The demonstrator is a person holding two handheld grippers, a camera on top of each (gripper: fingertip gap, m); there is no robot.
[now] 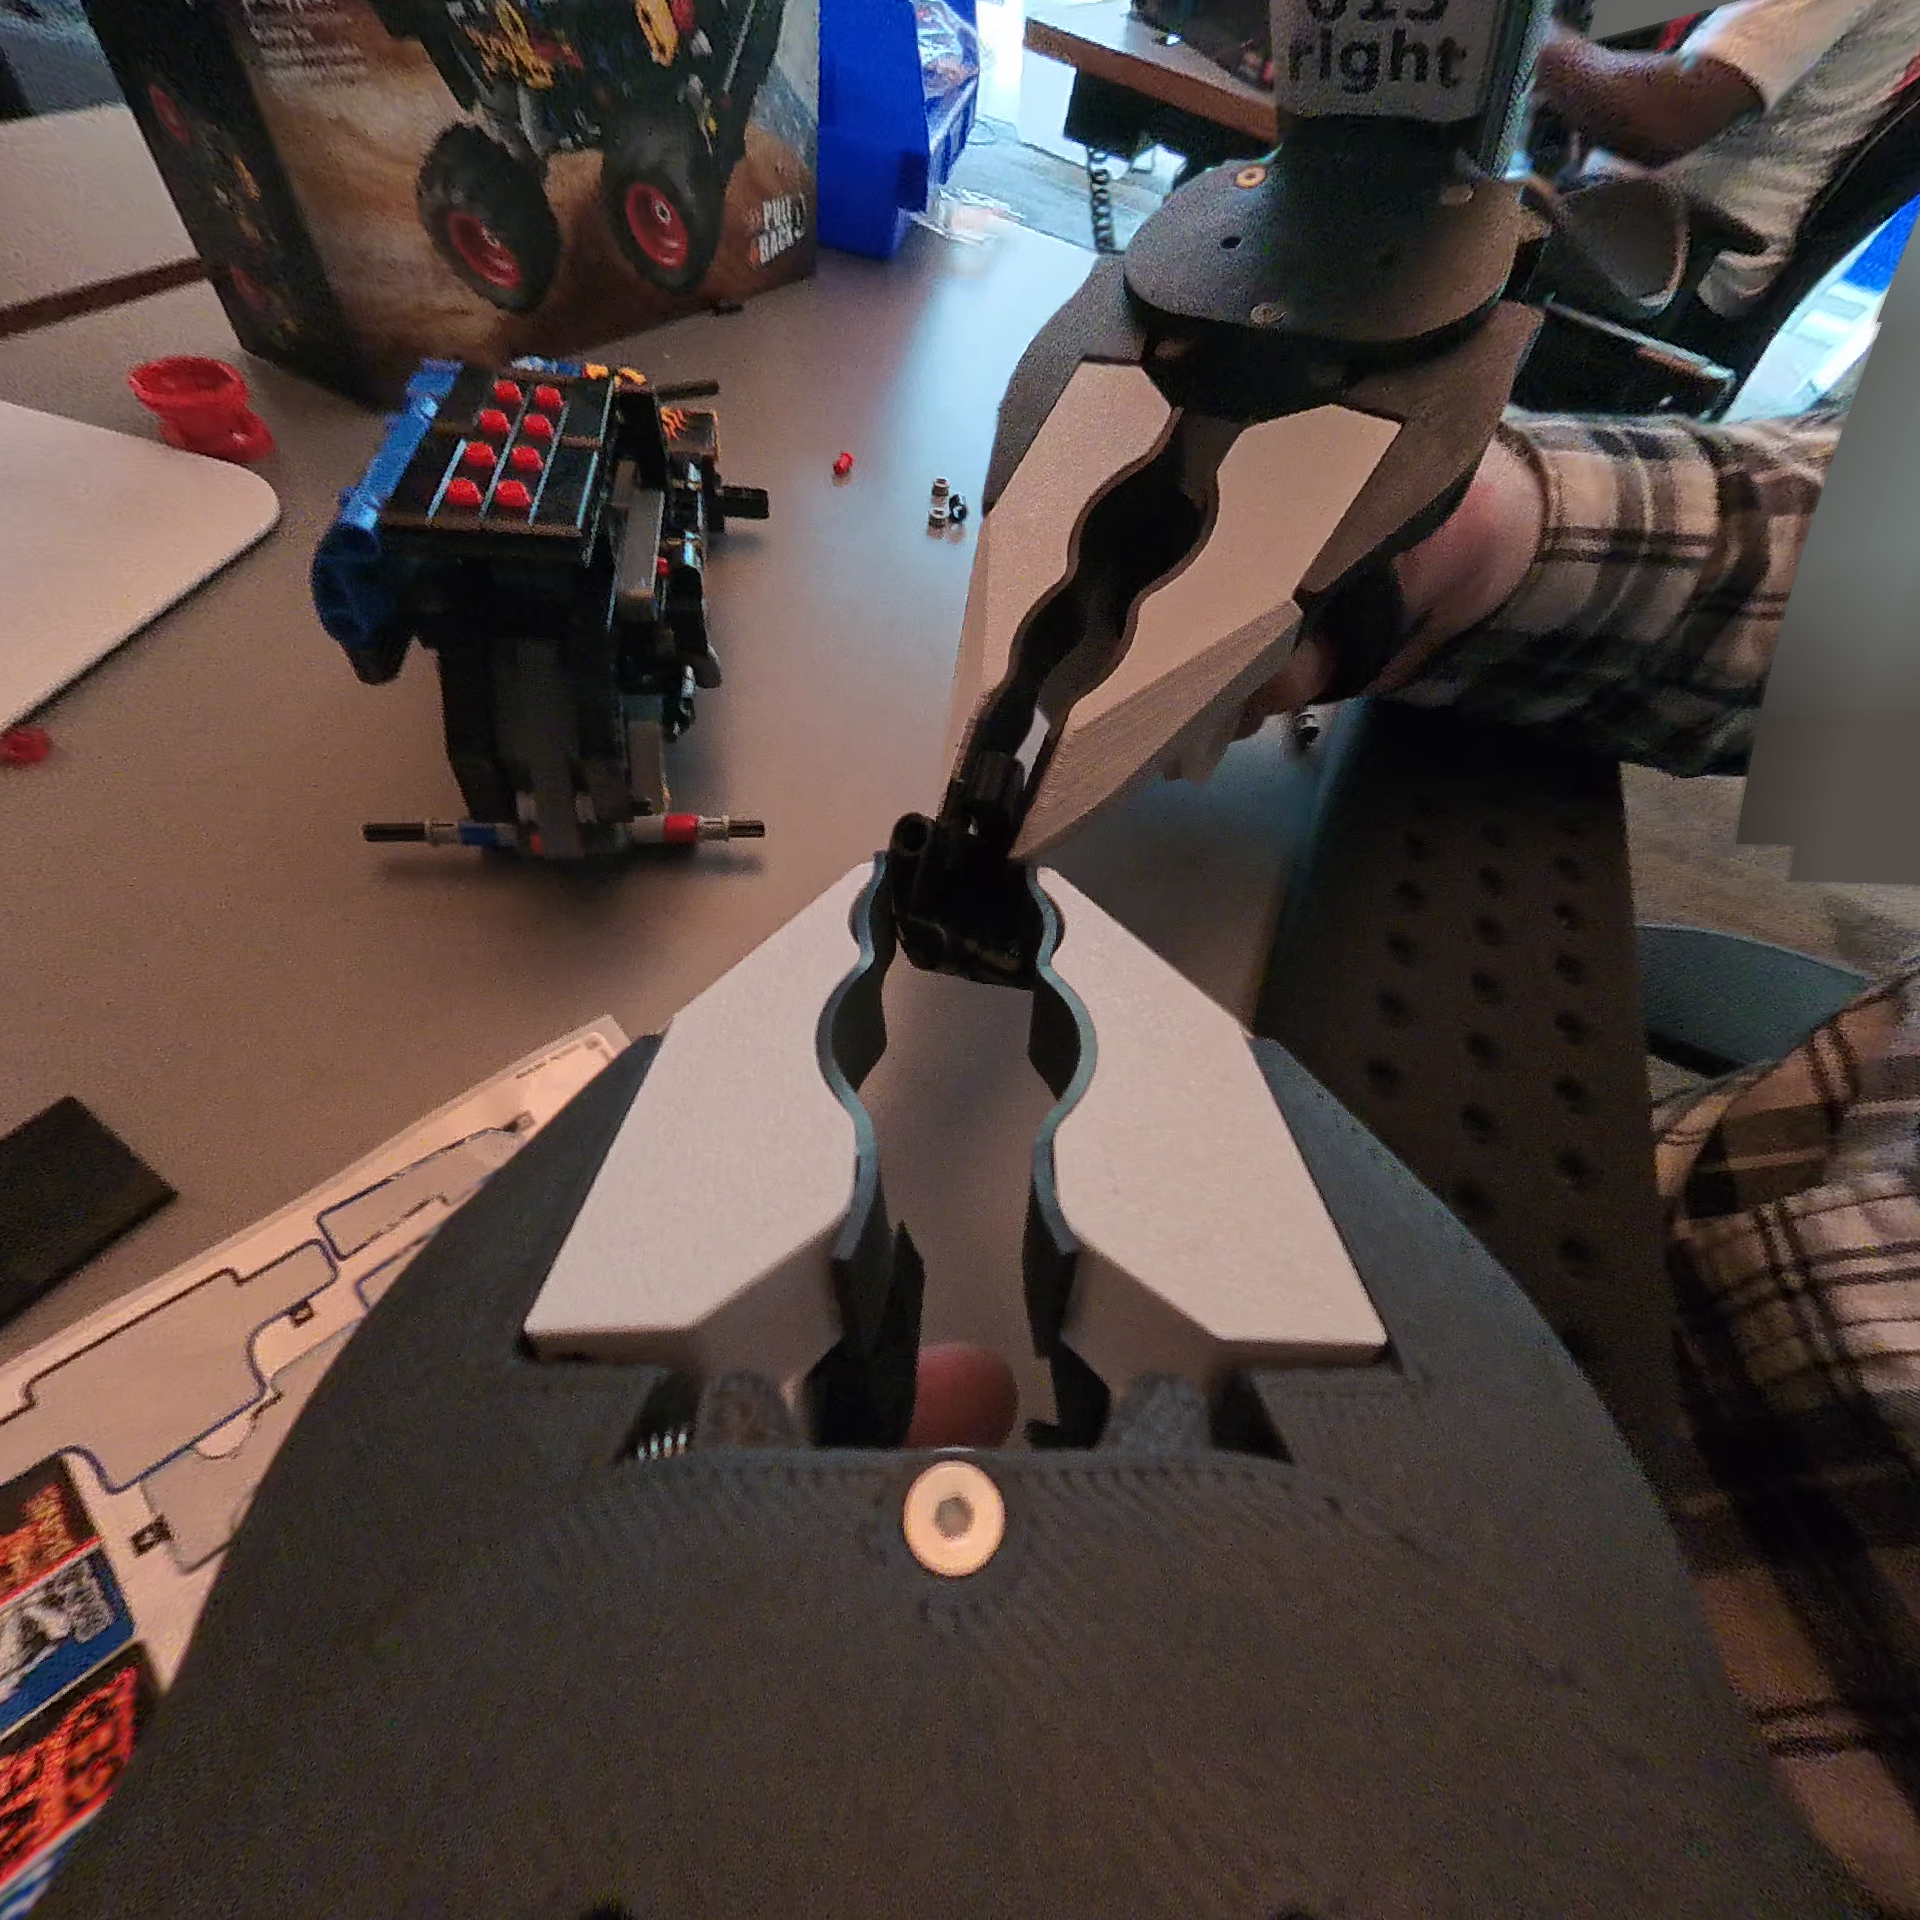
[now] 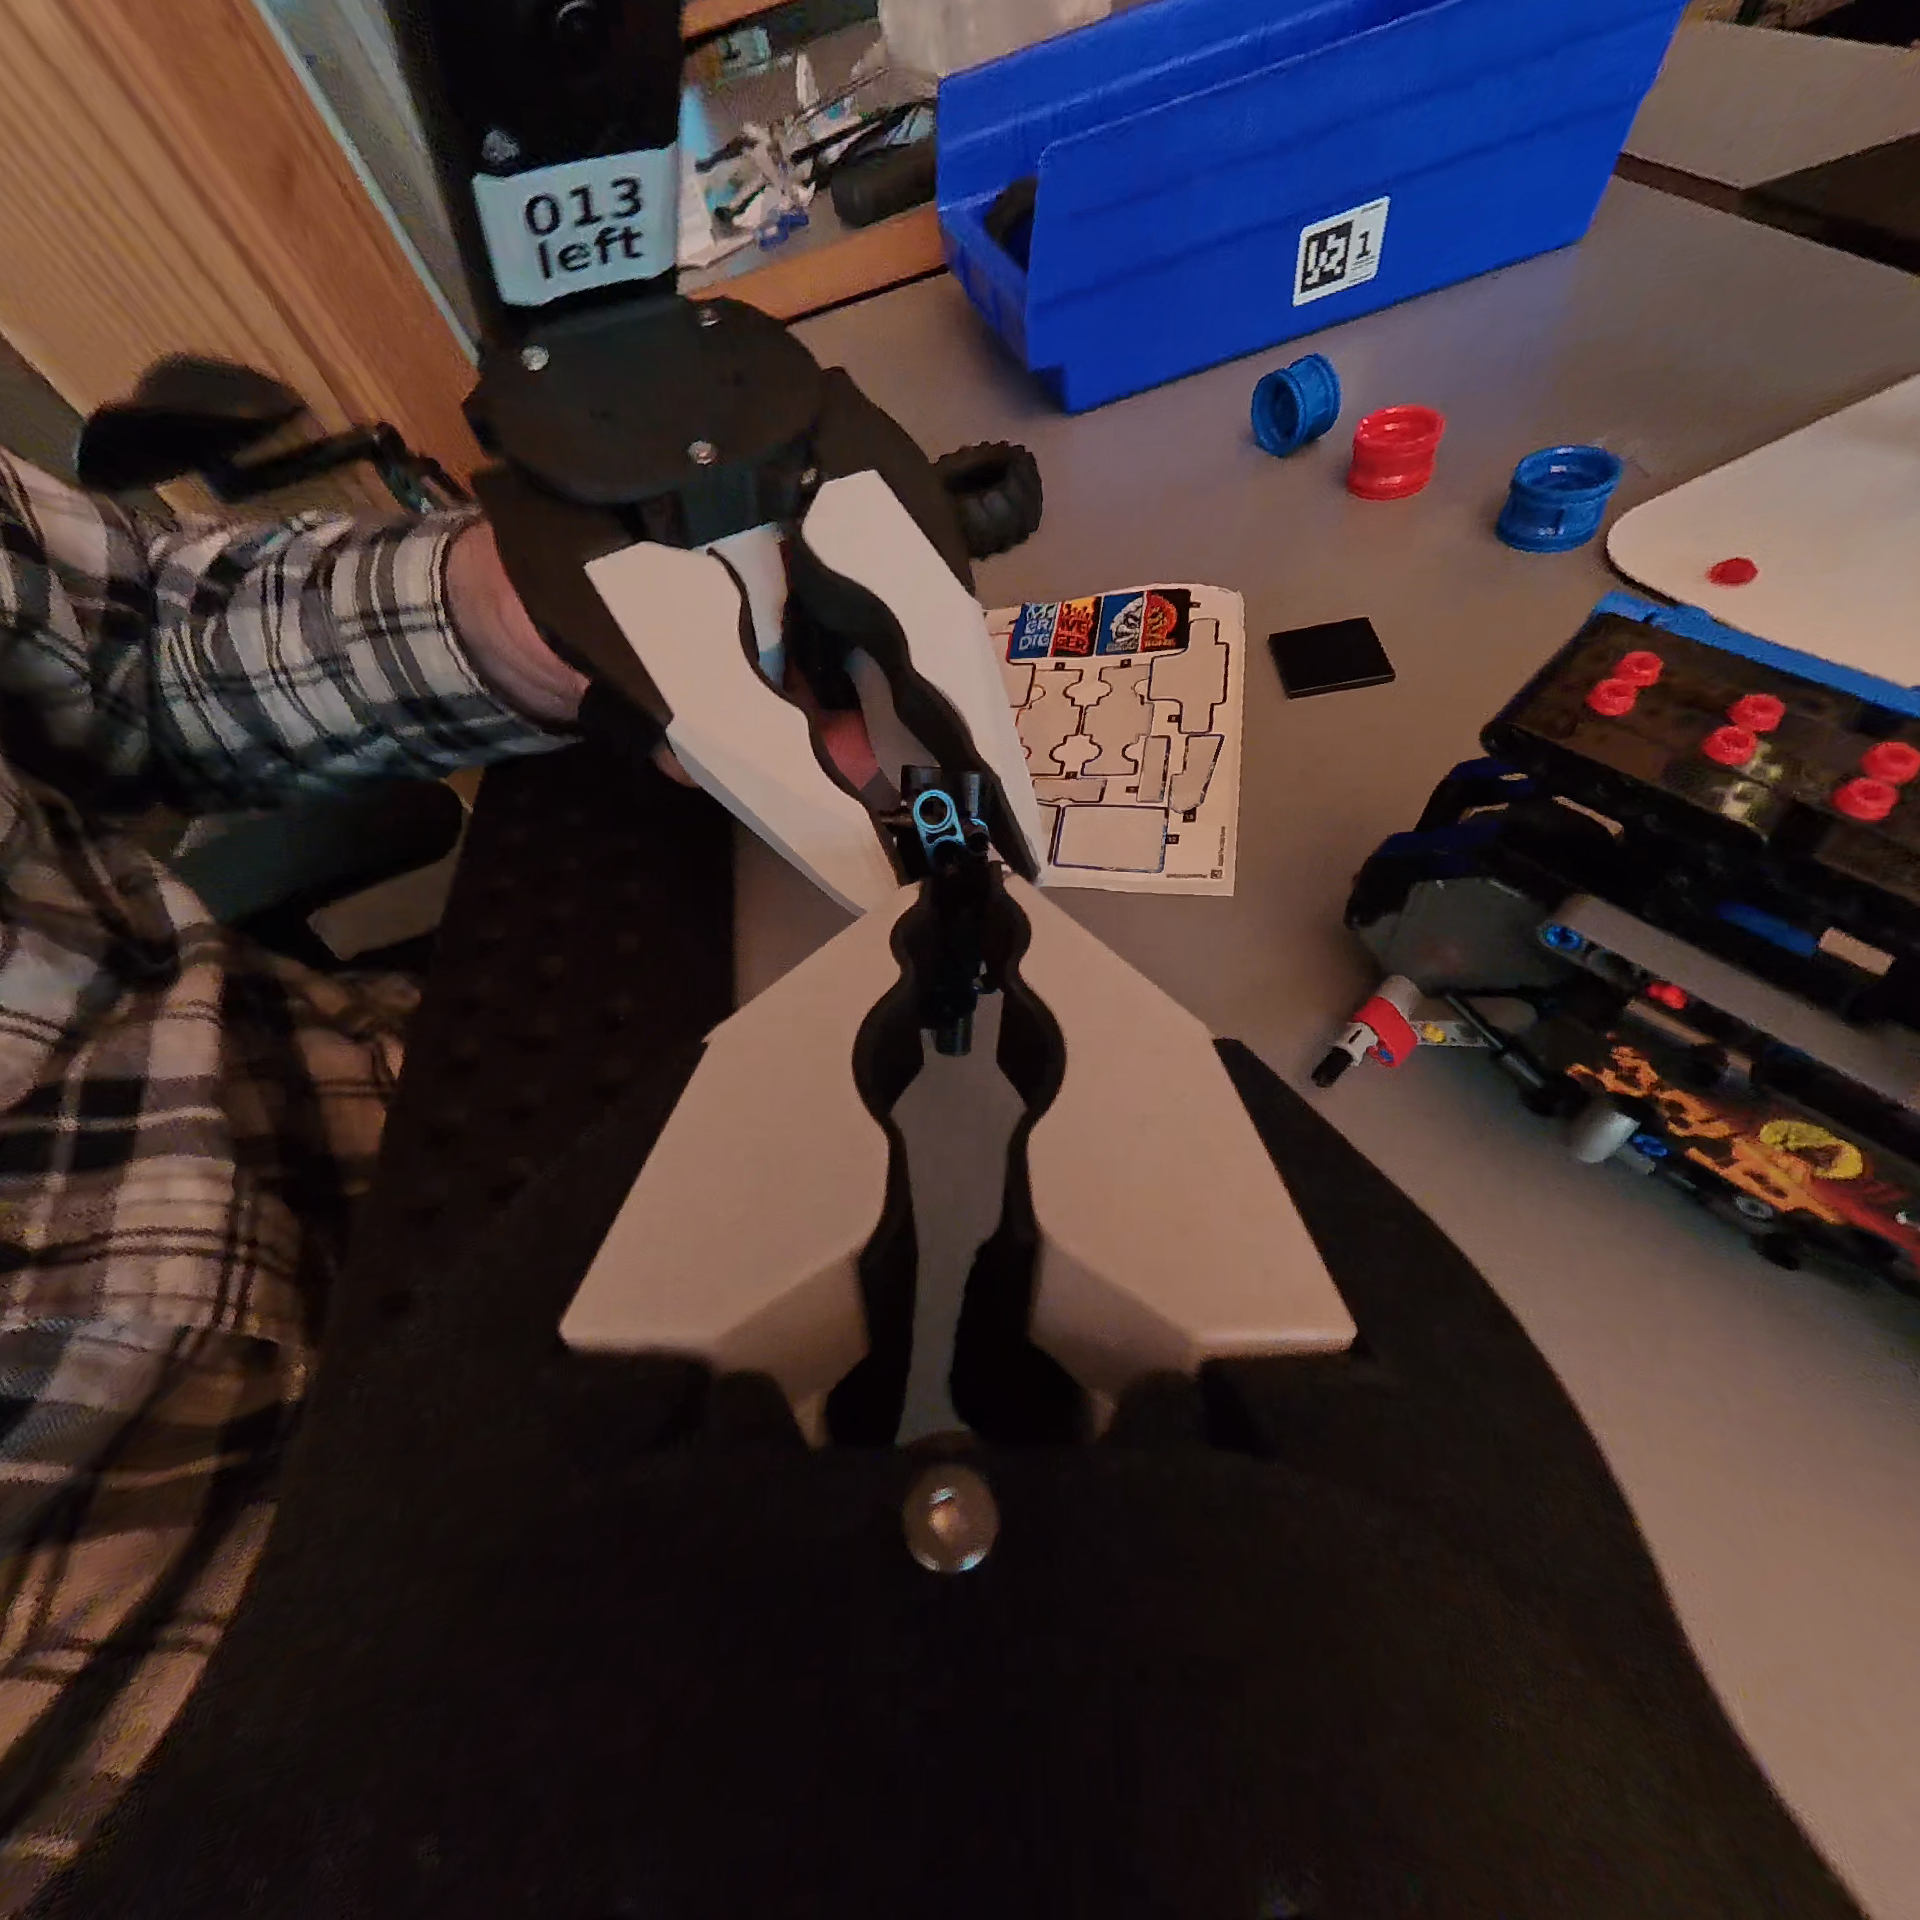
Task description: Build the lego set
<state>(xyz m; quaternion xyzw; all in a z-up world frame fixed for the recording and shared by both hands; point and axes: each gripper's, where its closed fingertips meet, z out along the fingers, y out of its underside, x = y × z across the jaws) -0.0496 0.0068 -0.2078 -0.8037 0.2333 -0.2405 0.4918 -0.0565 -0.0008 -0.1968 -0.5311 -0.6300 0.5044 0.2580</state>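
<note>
My left gripper (image 1: 961,894) is shut on a small black Lego sub-assembly (image 1: 961,925), held in the air over the table's near edge. In the right wrist view this sub-assembly shows a light blue connector (image 2: 940,816). My right gripper (image 1: 992,821) comes in from the upper right, shut on a small black piece (image 1: 987,779) that touches the sub-assembly. In its own view the right gripper (image 2: 956,904) holds that black piece (image 2: 956,987) tip to tip with the left gripper (image 2: 940,852). The partly built black and blue truck (image 1: 540,582) lies on the table without wheels, also in the right wrist view (image 2: 1662,883).
The set's box (image 1: 468,177) and a blue bin (image 2: 1299,187) stand at the back. Two blue rims (image 2: 1294,403) (image 2: 1556,497), a red rim (image 2: 1395,450), a black tyre (image 2: 997,499), a black tile (image 2: 1330,655) and a sticker sheet (image 2: 1132,727) lie on the table. A white board (image 1: 94,540) lies left. From the left gripper's tips to the black tile (image 2: 1330,655) is close to 15 cm.
</note>
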